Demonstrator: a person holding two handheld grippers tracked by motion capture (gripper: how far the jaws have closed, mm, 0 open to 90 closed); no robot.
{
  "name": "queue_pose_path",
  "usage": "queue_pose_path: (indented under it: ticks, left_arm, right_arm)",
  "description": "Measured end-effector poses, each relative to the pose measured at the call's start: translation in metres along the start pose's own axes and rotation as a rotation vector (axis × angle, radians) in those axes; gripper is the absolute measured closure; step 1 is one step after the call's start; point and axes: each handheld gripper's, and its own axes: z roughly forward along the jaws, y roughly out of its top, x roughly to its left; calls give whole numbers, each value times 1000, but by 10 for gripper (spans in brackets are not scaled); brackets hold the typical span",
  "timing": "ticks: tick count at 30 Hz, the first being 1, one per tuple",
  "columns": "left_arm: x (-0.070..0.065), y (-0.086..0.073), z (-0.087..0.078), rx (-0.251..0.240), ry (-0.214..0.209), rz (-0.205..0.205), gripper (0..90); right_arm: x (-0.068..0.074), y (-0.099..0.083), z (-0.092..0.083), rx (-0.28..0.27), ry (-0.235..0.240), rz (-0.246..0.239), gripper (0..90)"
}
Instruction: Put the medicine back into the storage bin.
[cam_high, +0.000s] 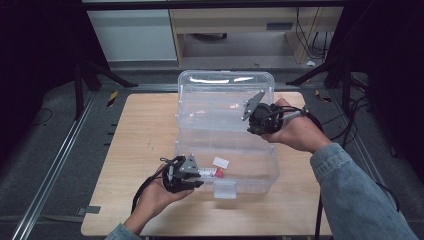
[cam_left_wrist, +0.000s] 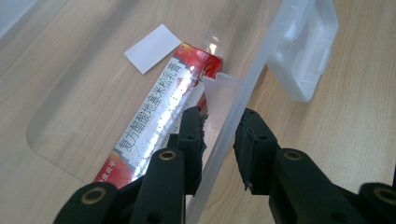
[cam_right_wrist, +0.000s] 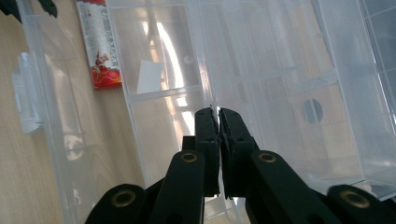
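Observation:
A clear plastic box lies on the wooden table, and its clear divided lid is raised behind it. Inside lie a red and silver carton and a white card. My left gripper is shut on the box's front wall, one jaw inside beside the carton and one outside. My right gripper is shut on a thin edge of the lid at its right side.
A clear latch sticks out from the box's front. Bare table shows to the left of the box. Dark frame legs and cables stand around the table's far corners.

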Motion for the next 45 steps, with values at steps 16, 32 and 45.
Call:
queue_pose_path:
  ticks: [16,32,45]
  left_arm:
    - [0,0,0,-4,6,0,713]
    - [-1,-1,0,-11,5,3,712]
    - [-2,-2,0,-13,9,1,702]
  right_arm:
    - [25,-13,-5,-32,8,-10,872]
    - [32,-18,-5,-35,21,-6,871]
    - [41,-24,-4,-37,46,-19,865]
